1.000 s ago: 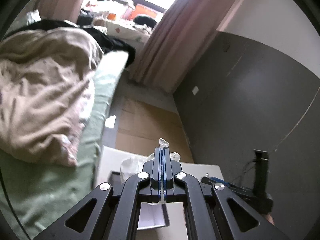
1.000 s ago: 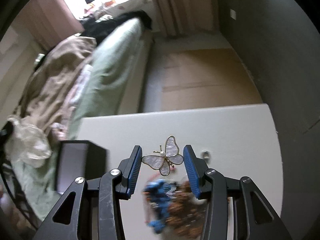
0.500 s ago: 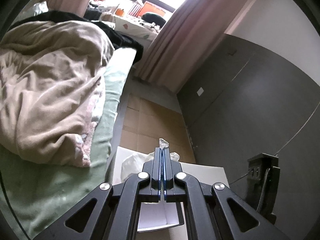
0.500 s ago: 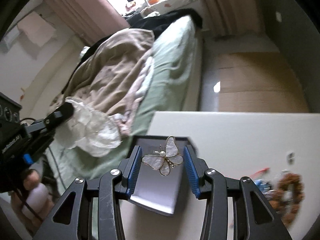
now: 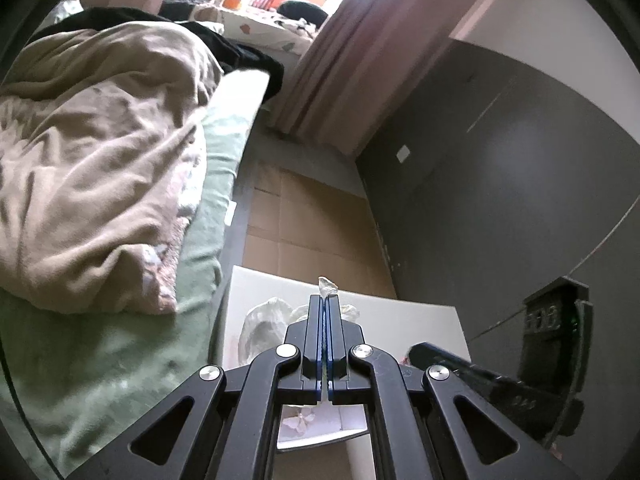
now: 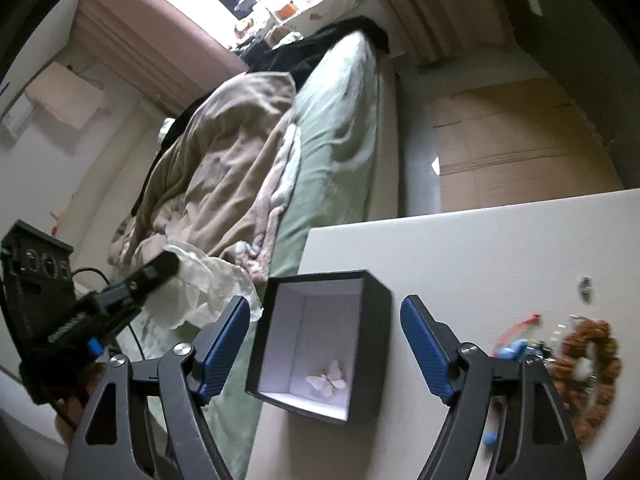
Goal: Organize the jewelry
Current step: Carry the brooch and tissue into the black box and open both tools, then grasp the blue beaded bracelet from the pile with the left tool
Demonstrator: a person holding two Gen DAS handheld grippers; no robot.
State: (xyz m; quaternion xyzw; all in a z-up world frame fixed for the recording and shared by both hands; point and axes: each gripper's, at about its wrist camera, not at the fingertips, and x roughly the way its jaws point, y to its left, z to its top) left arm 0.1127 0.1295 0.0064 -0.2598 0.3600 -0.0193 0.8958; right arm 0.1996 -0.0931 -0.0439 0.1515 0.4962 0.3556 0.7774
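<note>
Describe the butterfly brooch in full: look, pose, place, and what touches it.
The butterfly brooch is small, with pale, pearly wings edged in gold-coloured metal. It lies flat on the white floor of the open black box, near the box's near-right corner, on the white table. Nothing grips it: the right gripper hangs above the box, its jaws opening and empty. The left wrist view shows it blurred inside the box.

Black tongs (image 6: 322, 350) (blue pads, silver screws)
</note>
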